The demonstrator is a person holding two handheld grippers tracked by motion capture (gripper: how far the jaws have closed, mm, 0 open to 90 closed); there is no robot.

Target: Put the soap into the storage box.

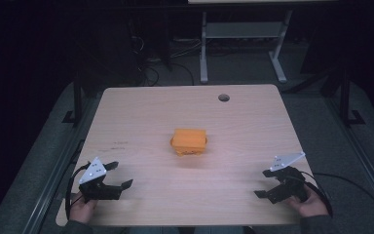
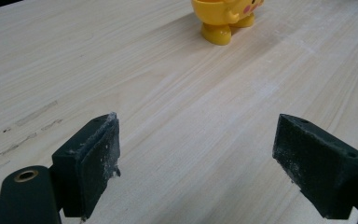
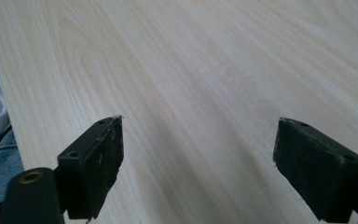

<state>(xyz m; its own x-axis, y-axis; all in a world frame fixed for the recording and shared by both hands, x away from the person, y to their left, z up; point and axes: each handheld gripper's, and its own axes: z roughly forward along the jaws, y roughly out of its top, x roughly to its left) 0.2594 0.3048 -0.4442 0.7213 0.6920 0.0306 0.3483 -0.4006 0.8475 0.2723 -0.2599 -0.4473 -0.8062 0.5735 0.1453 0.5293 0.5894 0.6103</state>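
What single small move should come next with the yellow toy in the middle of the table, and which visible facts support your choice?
Probably ease the left gripper forward toward the yellow toy. Both grippers sit open near the table's front edge, far apart from the toy, and neither holds anything. The left gripper view has the toy's feet ahead of its fingers, while the right gripper faces bare wood, so the left seems better aimed.

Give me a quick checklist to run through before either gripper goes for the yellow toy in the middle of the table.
1. Left gripper open: ok, jaws wide apart.
2. Right gripper open: ok, jaws wide apart.
3. Both grippers hold nothing: ok.
4. Path to the yellow toy free: ok, bare table between it and each gripper.
5. Toy upright: ok, left gripper view shows it standing on its feet.
6. Toy's grip surface firm or soft: cannot tell.
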